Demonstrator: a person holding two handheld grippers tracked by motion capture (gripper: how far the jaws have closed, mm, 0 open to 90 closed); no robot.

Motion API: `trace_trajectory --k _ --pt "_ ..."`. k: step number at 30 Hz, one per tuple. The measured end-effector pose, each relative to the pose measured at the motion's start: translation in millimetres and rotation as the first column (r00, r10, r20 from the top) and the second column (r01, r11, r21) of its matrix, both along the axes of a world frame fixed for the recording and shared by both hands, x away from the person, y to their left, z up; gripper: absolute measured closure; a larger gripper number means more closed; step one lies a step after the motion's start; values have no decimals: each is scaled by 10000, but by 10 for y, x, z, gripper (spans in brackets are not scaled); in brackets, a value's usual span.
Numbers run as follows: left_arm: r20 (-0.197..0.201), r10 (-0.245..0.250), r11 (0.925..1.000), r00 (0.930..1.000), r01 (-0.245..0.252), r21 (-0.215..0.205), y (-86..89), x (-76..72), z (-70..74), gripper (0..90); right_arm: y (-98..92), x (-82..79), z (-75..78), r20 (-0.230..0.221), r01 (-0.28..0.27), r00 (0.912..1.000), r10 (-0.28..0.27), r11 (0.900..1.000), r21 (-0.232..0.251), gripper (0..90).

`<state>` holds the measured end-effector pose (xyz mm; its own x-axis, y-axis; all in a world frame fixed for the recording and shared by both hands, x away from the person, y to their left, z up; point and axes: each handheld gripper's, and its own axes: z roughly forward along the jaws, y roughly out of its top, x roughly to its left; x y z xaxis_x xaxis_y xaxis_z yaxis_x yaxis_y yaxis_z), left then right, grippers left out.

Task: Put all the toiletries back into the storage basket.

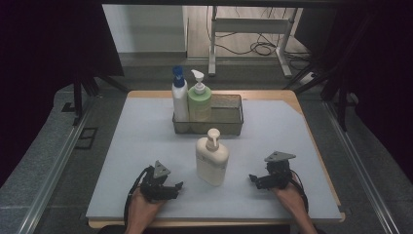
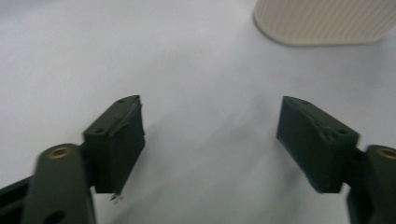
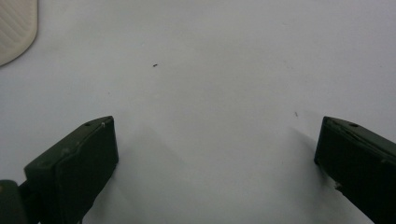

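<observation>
A cream pump bottle [image 1: 212,158] stands upright on the pale mat, between the two hands. Its ribbed base [image 2: 322,21] fills the top right of the left gripper view, and an edge of the same bottle [image 3: 16,28] shows at the top left of the right gripper view. My left gripper [image 1: 178,187] rests low on the mat to the bottle's left, jaws wide apart with nothing between them [image 2: 210,140]. To the bottle's right, my right gripper [image 1: 254,179] is open too, with bare mat between its jaws [image 3: 215,154].
A wire basket [image 1: 229,117] at the back of the mat holds a white bottle with a blue pump [image 1: 179,95] and a green pump bottle [image 1: 199,100]. The mat [image 1: 136,146] covers a wooden table. Dark floor and rails flank both sides.
</observation>
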<state>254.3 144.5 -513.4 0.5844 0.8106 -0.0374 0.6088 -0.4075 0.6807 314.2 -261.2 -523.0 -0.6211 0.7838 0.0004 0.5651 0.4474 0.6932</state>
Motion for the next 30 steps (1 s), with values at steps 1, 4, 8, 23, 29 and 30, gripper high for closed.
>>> trace_trajectory --k 1,4,8,23,29,30 --pt "4 29 10000 10000 -29 23 8 -5 -7 197 0 -1 2 -5 -3 10000 3 10000 0 0" --pt "-55 129 9999 9999 -129 25 20 8 -38 162 3 -9 11 40 -74 10000 74 10000 -57 2" --pt "-93 159 9999 9998 -159 66 28 25 -75 133 6 -35 49 224 -214 9995 216 9997 -78 2" --pt "100 171 9998 9998 -171 -28 29 6 -104 121 123 -145 172 520 -986 9939 971 9948 273 0" --pt "123 177 9998 9998 -176 -16 29 3 -106 122 209 -181 253 716 -1447 9874 1409 9882 511 0" --pt "121 176 9998 9998 -176 -17 29 3 -106 122 221 -183 269 766 -1512 9862 1465 9867 594 0"
